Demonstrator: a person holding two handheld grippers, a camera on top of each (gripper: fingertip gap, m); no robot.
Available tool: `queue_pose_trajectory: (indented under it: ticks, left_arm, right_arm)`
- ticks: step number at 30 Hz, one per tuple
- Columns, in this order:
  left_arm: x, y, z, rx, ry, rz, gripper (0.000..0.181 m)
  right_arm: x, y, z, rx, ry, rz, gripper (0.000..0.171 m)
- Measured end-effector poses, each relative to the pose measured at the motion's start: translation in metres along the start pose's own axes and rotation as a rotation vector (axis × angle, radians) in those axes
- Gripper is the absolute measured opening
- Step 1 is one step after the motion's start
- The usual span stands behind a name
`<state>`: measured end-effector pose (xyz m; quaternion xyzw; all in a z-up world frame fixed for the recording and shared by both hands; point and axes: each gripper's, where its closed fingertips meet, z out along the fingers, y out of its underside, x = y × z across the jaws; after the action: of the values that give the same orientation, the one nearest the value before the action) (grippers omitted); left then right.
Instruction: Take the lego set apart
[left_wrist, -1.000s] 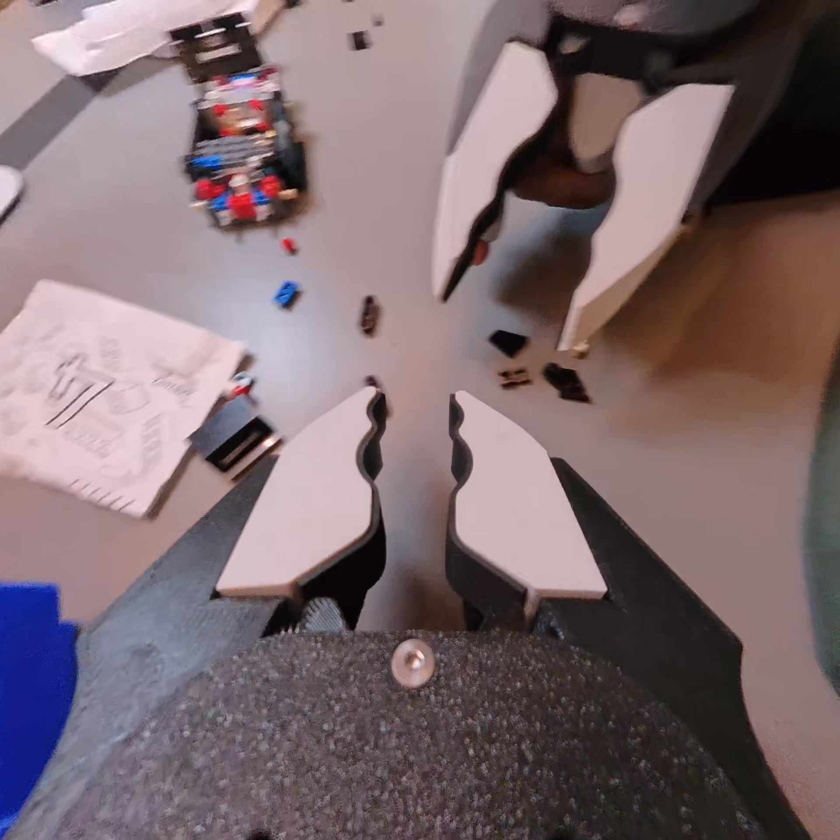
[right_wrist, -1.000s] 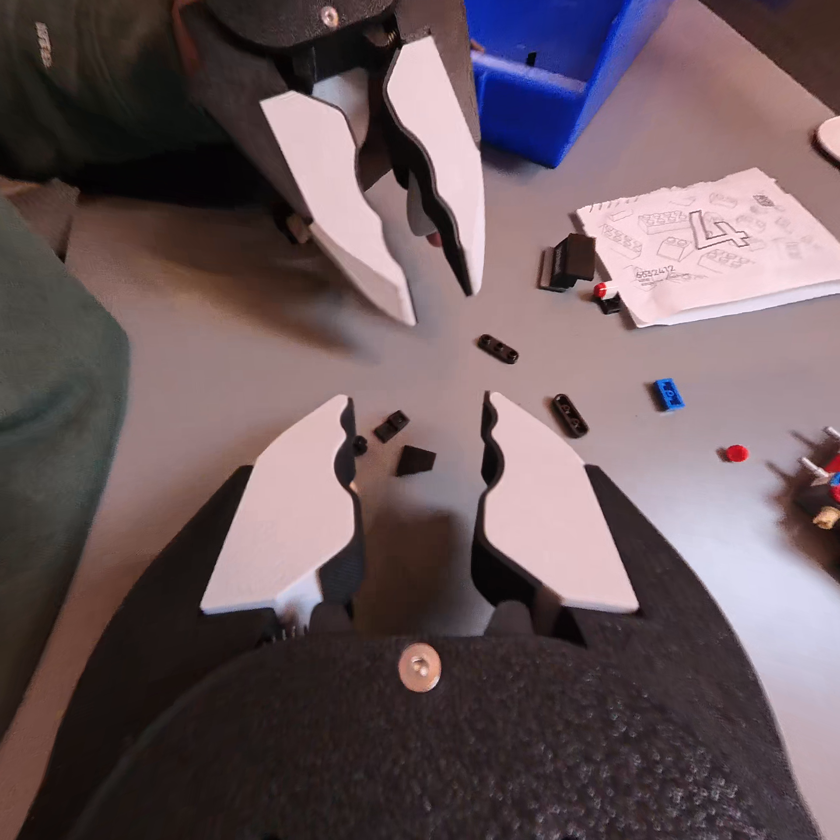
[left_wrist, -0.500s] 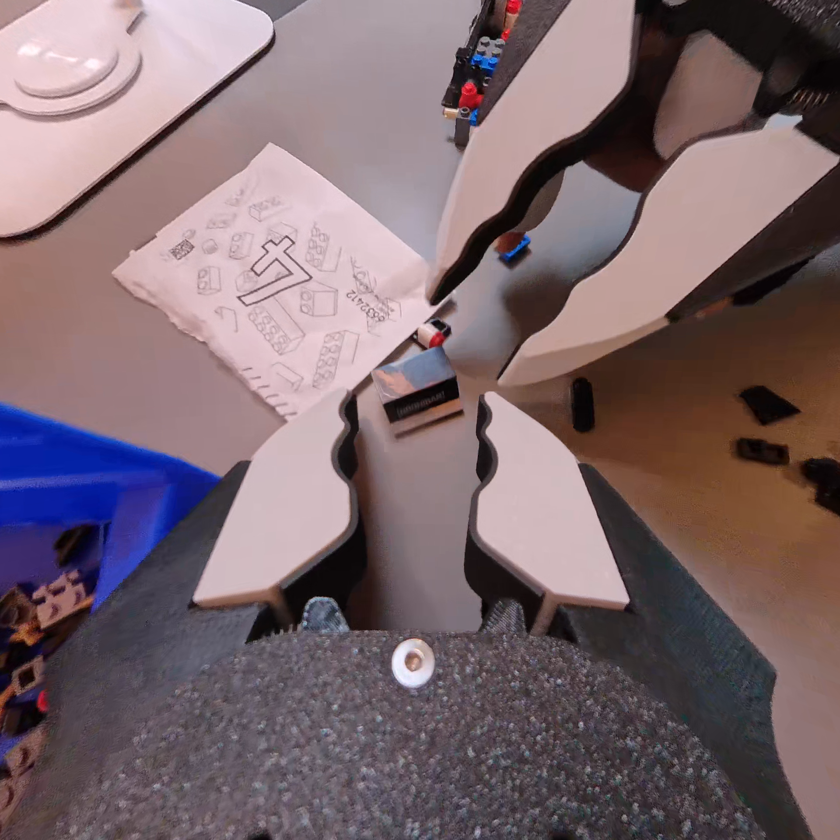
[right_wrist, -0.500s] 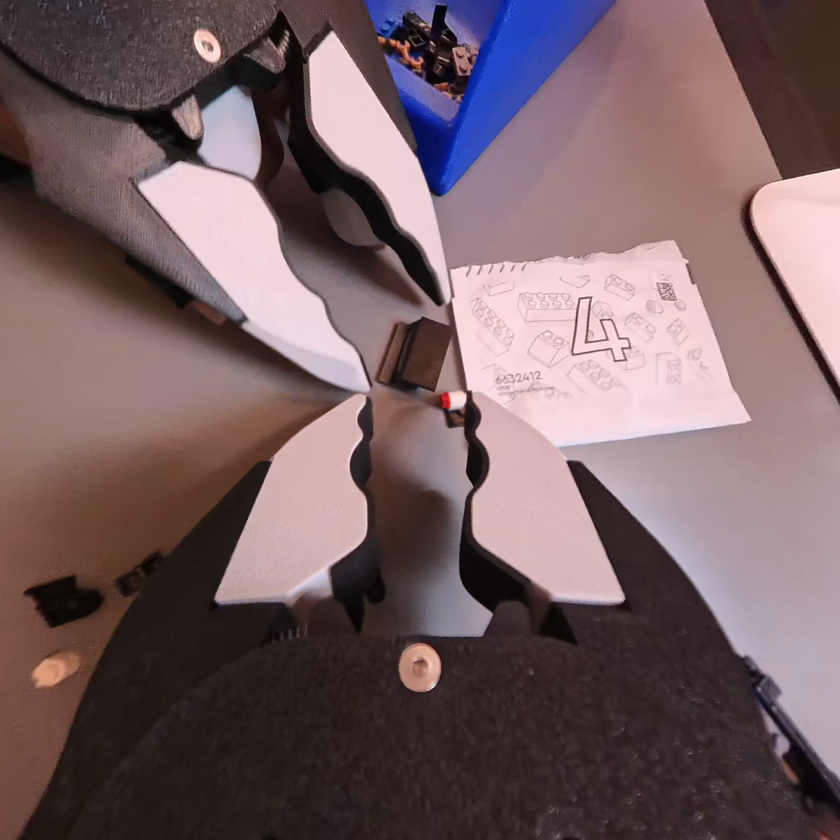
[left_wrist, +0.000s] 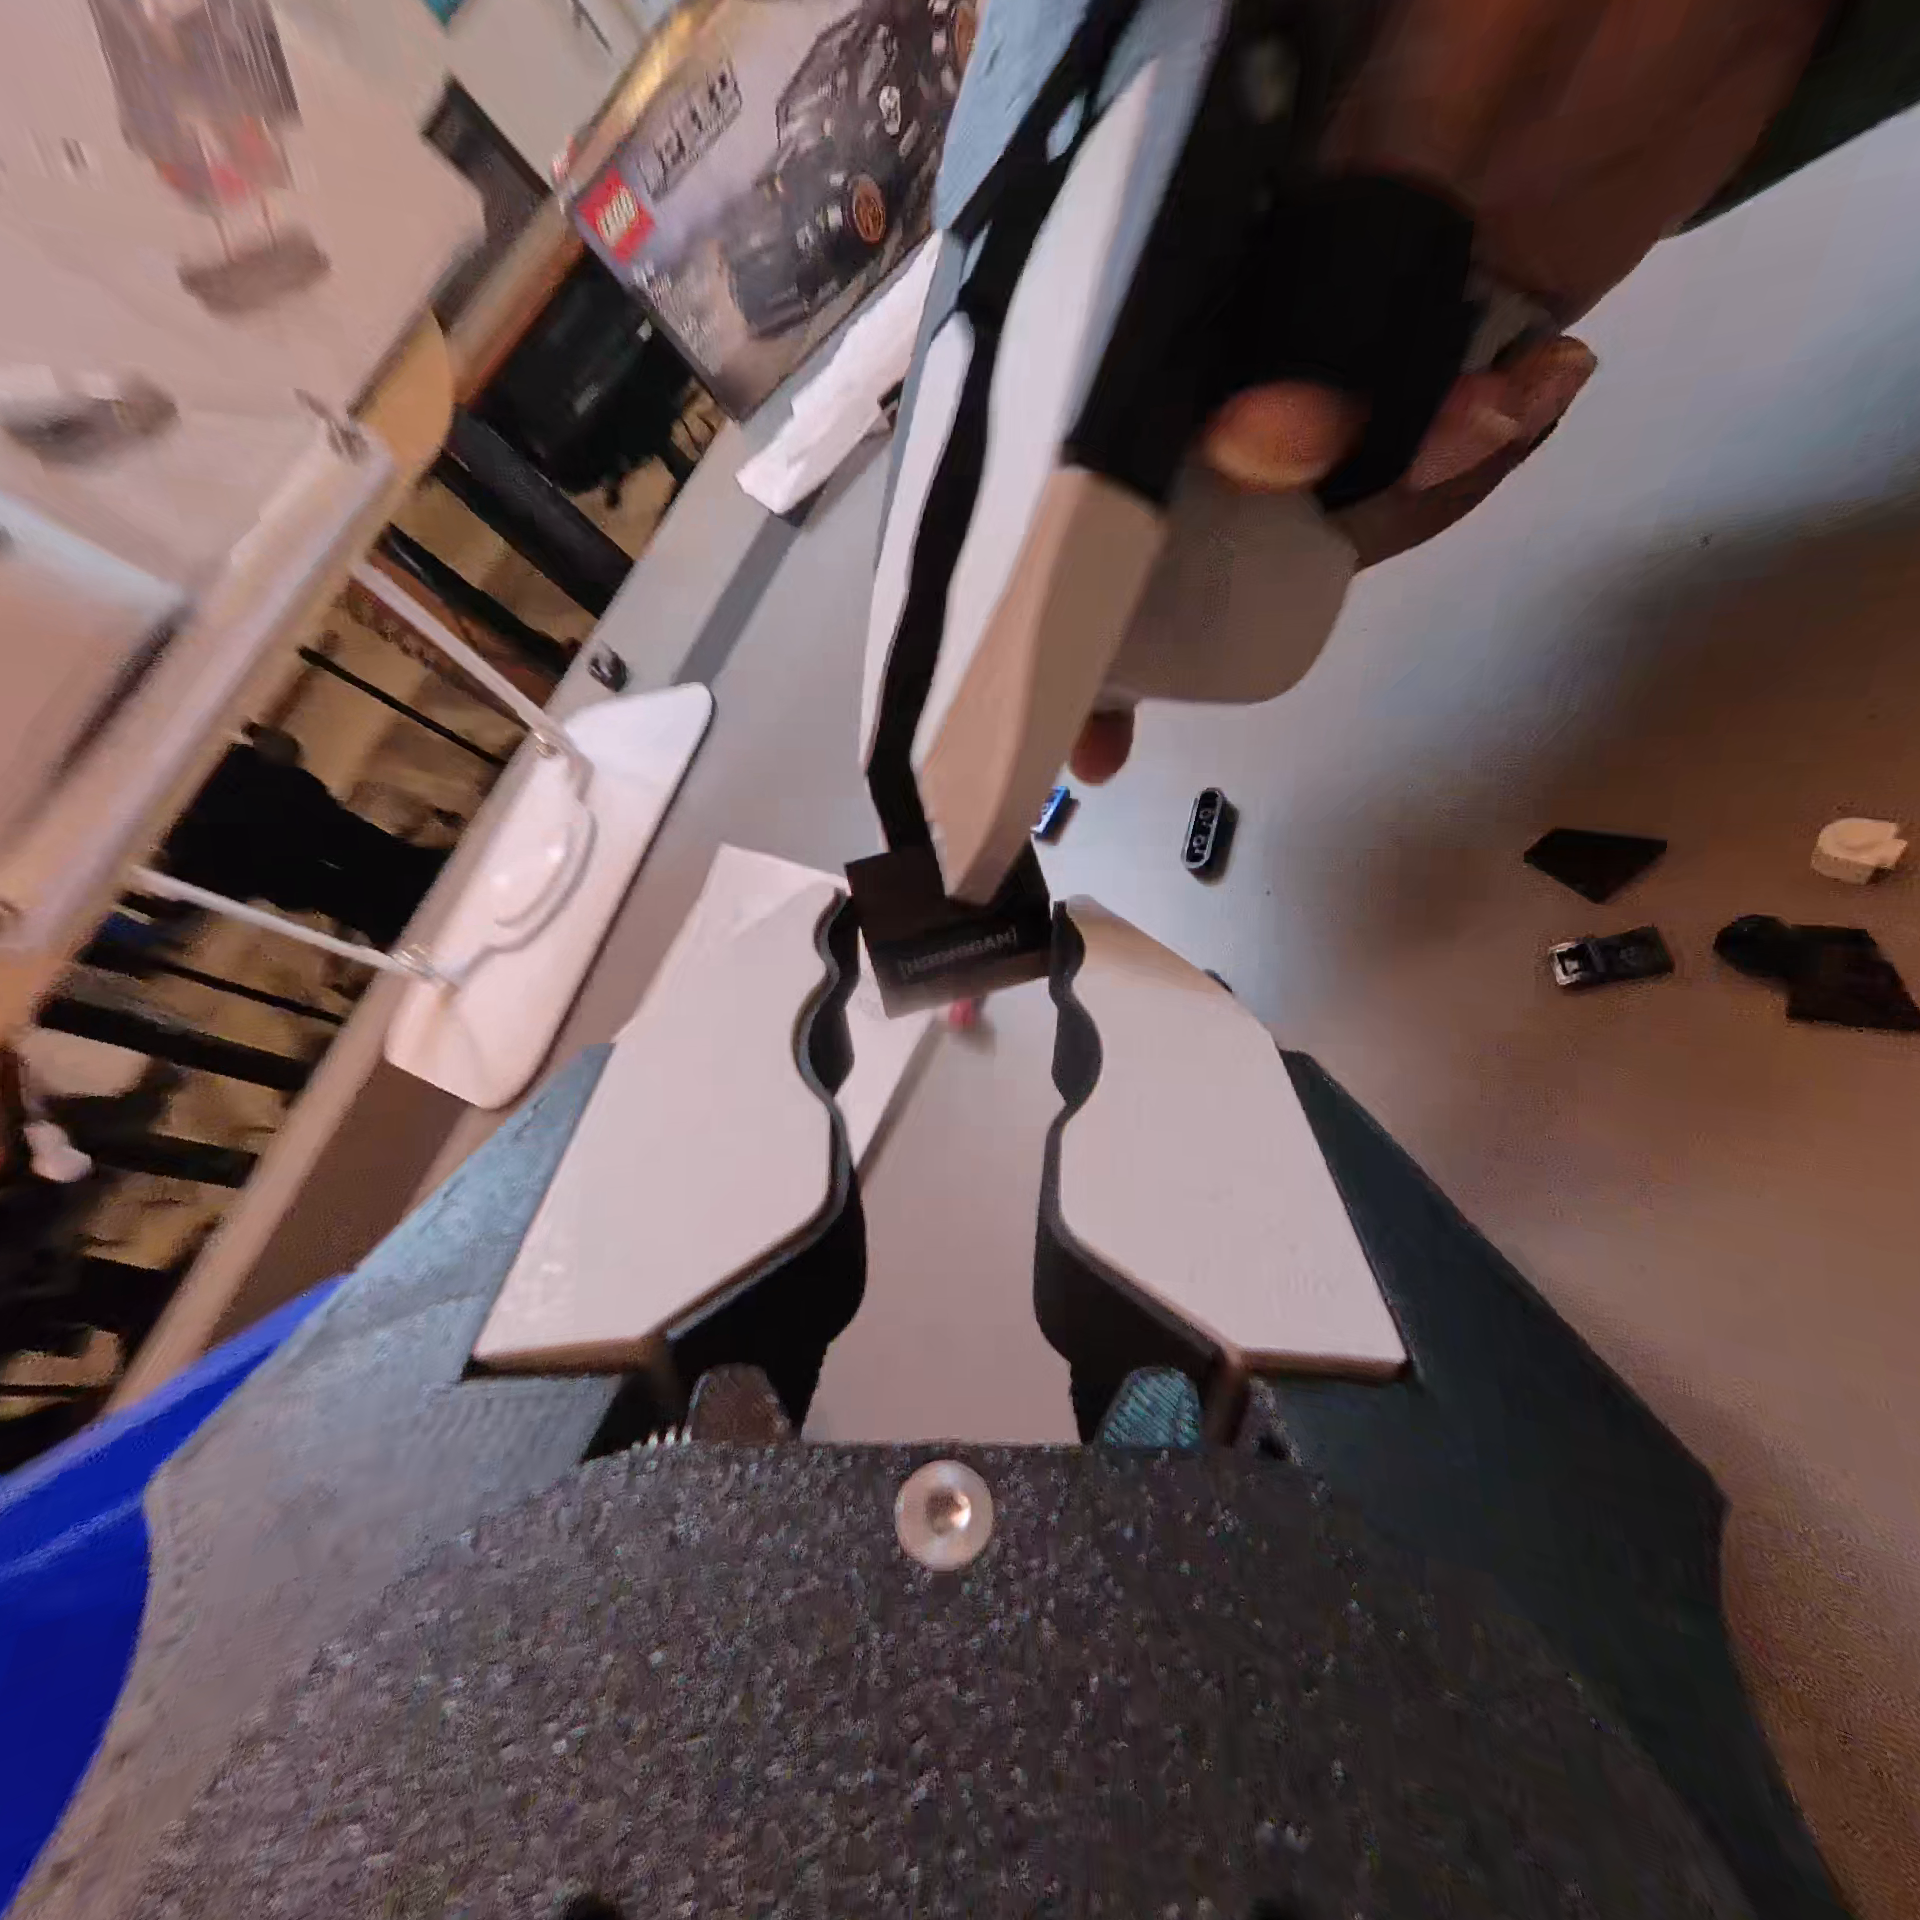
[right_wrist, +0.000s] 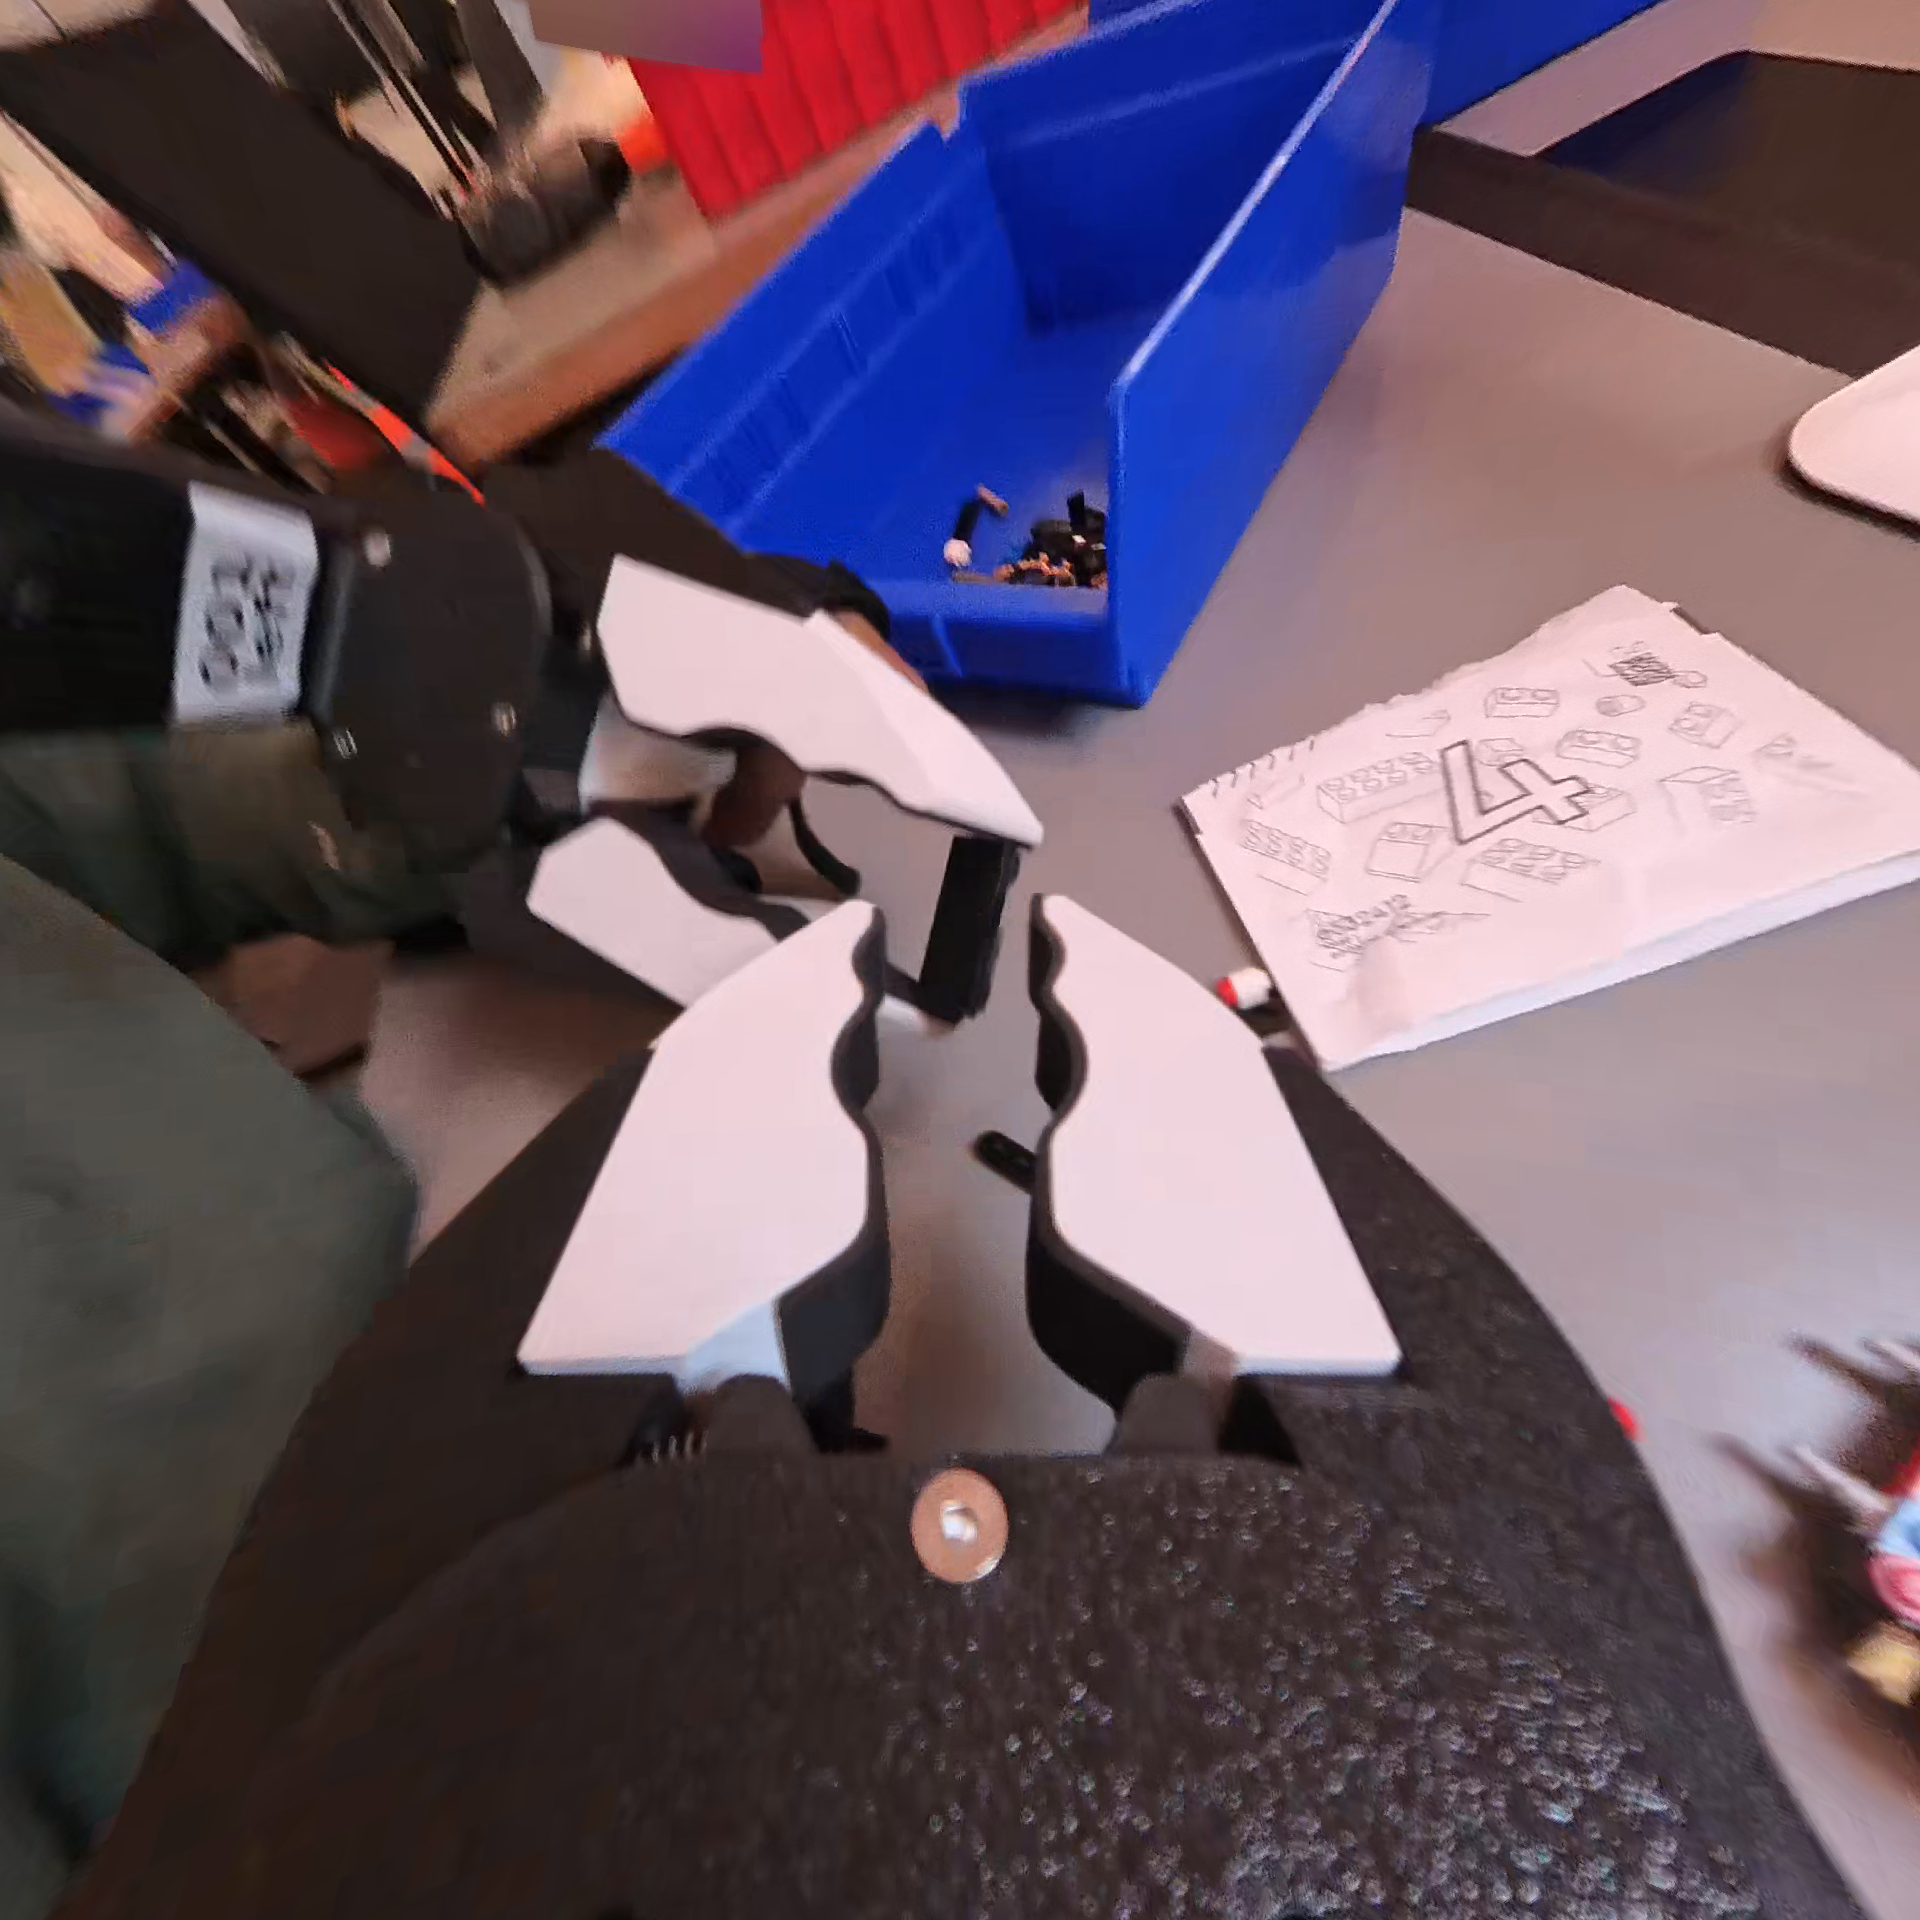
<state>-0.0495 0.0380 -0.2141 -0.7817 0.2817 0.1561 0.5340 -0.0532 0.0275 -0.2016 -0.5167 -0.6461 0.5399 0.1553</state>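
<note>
Left claw (left_wrist: 951, 920): narrow in my left hand, with both tips pressed on the black lego piece (left_wrist: 956, 951), one on each of its sides.
Black lego piece: held upright and edge-on to my right camera, clear of the grey table (right_wrist: 1558, 1195), between the two claws.
Right claw (right_wrist: 956, 909): a modest gap. My right camera shows its tips straddling the piece with a sliver of space on each side. From the left camera one tip overlaps the piece's top, and I cannot tell if it touches.
Blue bin (right_wrist: 1247, 343): behind the claws, with a few small parts in its near corner.
Red-and-white bit (right_wrist: 1247, 985): on the table just beside my right finger.
Paper sheet (right_wrist: 1558, 831): flat, to the right of the claws.
Lego set (right_wrist: 1870, 1558): blurred at the far right edge, well apart from the claws.
</note>
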Motion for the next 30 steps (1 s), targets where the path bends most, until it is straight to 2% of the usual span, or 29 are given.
queue_pose_trajectory:
  ticks: [2, 4, 8, 11, 13, 16, 19, 23, 30]
  left_arm:
    - [0.000, -0.005, -0.001, 0.000, -0.056, 0.088, 0.035]
    - [0.005, -0.008, -0.002, 0.014, -0.040, 0.094, 0.034]
    - [0.023, -0.027, -0.019, 0.207, 0.223, -0.222, 0.041]
    - [0.027, -0.044, -0.037, 0.346, 0.437, -0.426, 0.036]
    - [0.032, -0.048, -0.041, 0.369, 0.487, -0.409, 0.033]
    - [0.056, -0.057, -0.048, 0.384, 0.582, -0.330, 0.016]
    - [0.060, -0.062, -0.050, 0.376, 0.589, -0.332, 0.016]
    - [0.071, -0.064, -0.057, 0.388, 0.681, -0.350, 0.016]
    - [0.079, -0.069, -0.064, 0.415, 0.697, -0.297, 0.011]
  right_arm:
    - [-0.002, -0.002, -0.003, 0.043, 0.007, 0.013, 0.006]
    - [-0.004, 0.002, -0.006, 0.036, 0.009, -0.024, 0.004]
    - [-0.028, 0.003, -0.024, 0.096, -0.061, -0.253, 0.003]
    - [-0.054, 0.005, -0.038, 0.140, -0.129, -0.425, 0.003]
    - [-0.066, 0.010, -0.042, 0.134, -0.182, -0.464, 0.003]
    - [-0.079, 0.019, -0.043, 0.111, -0.252, -0.492, 0.003]
    - [-0.084, 0.020, -0.046, 0.123, -0.284, -0.505, 0.003]
    - [-0.094, 0.027, -0.049, 0.093, -0.303, -0.562, 0.003]
    - [-0.104, 0.032, -0.060, 0.121, -0.516, -0.335, 0.003]
